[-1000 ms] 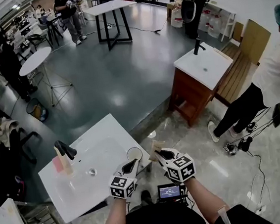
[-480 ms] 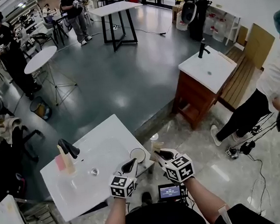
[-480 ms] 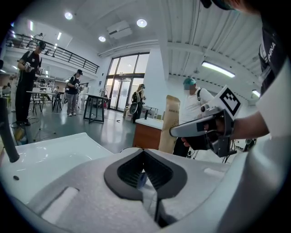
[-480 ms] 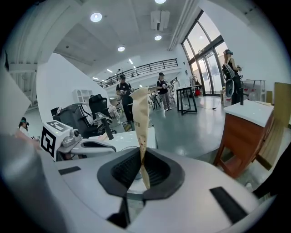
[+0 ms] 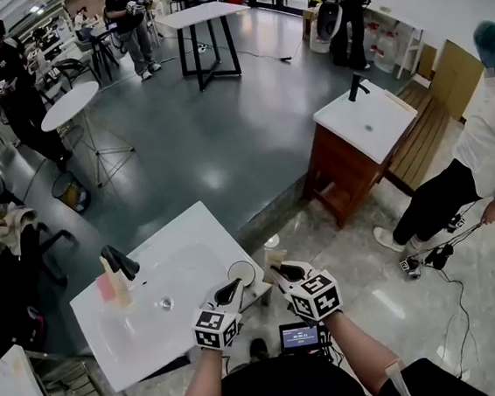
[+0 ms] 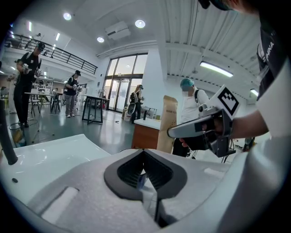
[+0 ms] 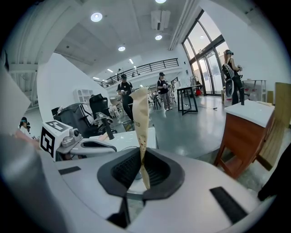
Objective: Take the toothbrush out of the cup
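Toothbrush (image 7: 139, 116) no farther from cup (image 5: 241, 274), upright in right tool (image 7: 141, 170)

Sink counter (image 5: 169, 328) lower left of frame, faucet (image 5: 118, 262) at its left end, cup (image 5: 241, 273) on its right corner, left gripper (image 5: 236, 286) at cup, toothbrush (image 5: 272, 258) just right of cup in right gripper (image 5: 278, 272), second sink cabinet (image 5: 348, 151) upper right, person (image 5: 480, 151) at right edge

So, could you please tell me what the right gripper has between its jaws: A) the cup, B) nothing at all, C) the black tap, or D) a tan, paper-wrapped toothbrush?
D: in the right gripper view the right gripper is shut on the tan toothbrush, which stands up from between its pads.
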`<state>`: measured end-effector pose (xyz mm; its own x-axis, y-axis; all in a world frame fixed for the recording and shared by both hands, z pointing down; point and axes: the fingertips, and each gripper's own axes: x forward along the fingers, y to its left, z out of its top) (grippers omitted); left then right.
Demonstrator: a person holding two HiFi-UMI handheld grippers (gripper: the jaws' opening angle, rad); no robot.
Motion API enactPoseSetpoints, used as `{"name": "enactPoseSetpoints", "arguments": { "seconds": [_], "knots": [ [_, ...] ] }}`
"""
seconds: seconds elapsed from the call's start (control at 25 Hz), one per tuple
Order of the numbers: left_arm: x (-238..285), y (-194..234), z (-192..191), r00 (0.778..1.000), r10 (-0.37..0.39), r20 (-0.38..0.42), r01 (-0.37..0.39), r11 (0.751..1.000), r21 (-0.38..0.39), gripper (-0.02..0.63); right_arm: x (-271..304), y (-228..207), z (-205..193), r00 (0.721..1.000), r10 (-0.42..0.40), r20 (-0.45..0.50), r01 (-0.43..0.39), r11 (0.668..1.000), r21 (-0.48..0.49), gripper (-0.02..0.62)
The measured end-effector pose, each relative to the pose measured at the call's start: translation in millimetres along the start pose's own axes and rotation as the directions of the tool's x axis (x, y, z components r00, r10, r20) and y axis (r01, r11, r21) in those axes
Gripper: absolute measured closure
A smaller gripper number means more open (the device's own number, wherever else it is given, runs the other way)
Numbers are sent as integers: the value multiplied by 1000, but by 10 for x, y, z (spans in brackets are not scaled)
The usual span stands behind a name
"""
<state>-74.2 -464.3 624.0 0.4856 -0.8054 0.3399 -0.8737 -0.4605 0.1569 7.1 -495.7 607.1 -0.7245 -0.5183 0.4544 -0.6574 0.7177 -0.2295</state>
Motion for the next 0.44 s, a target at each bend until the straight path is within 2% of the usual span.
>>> {"name": "enactPoseSetpoints", "arguments": {
  "seconds": [0.44],
  "knots": [
    [3, 27, 29, 1000, 12, -1, -12, 1000, -1, 597, 12, -15, 19, 1000, 4, -2, -4, 1000, 2, 560]
  ]
}}
